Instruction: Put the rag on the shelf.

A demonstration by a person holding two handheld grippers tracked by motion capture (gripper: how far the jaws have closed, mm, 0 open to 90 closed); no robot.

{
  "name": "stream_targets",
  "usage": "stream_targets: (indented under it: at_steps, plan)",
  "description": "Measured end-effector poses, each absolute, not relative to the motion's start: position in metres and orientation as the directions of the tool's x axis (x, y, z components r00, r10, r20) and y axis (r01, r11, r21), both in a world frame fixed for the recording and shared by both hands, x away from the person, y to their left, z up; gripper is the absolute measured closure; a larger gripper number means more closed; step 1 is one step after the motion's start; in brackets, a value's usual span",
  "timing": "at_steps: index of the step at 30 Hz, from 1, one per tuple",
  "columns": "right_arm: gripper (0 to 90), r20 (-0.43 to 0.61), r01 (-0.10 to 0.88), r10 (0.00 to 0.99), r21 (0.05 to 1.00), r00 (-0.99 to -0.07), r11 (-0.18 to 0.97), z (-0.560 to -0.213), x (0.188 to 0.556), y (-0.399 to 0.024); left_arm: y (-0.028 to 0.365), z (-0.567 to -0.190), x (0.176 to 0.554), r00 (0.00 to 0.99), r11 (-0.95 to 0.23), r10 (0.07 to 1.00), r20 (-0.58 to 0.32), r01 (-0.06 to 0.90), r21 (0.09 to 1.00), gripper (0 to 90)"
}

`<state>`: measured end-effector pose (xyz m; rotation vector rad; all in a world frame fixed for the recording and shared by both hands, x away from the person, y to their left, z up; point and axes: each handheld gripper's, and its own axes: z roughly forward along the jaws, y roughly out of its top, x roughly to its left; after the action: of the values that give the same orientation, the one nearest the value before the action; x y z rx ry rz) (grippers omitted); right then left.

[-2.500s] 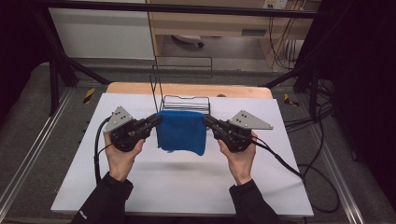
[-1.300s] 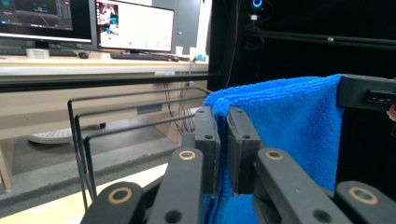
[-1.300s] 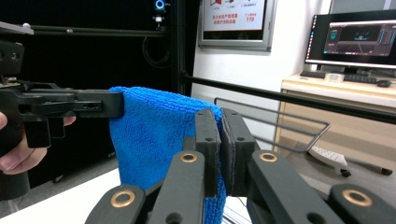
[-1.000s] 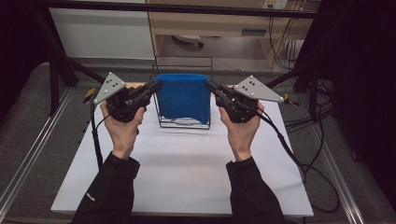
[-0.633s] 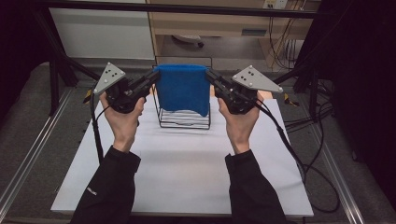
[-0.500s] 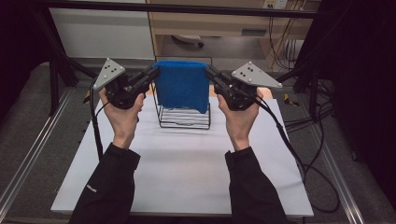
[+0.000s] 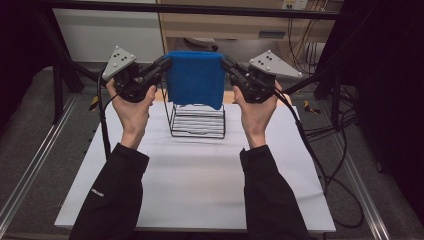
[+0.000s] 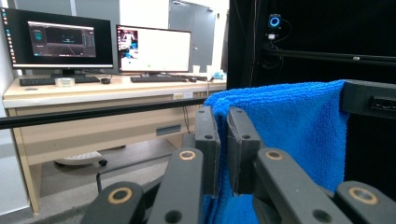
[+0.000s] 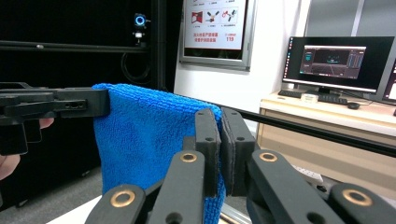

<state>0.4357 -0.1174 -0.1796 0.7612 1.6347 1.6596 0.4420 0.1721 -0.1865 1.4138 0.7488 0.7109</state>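
Top centre of the frame, the towel (image 7: 195,79) hangs clear above the rack (image 7: 197,120), left claw (image 7: 165,64) and right claw (image 7: 226,63) each pinching an upper corner. Lift looks done; draping it remains.

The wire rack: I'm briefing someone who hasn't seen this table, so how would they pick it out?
Start at the white table and look to its far middle, between the person's raised hands. The wire rack stands there, right under the hanging blue cloth. It is the one thin black frame of bars standing on the white surface.
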Motion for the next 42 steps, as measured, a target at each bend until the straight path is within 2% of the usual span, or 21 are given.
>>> stream_targets:
  at_steps: [18,34,42]
  plan:
    - [86.9,-0.046,-0.080,0.808,0.997,-0.587,-0.002,-0.155,0.463,-0.119,0.166,-0.157,0.464,0.565,0.029,0.825,-0.012,-0.022,0.999,83.9]
    - [86.9,-0.064,-0.080,0.824,0.997,-0.563,0.023,-0.148,0.493,-0.115,0.165,-0.155,0.494,0.552,0.064,0.833,-0.046,-0.014,0.998,83.9]
    - [86.8,-0.073,-0.082,0.826,0.996,-0.559,0.032,-0.149,0.511,-0.112,0.166,-0.155,0.509,0.535,0.048,0.845,-0.024,-0.032,0.998,83.9]
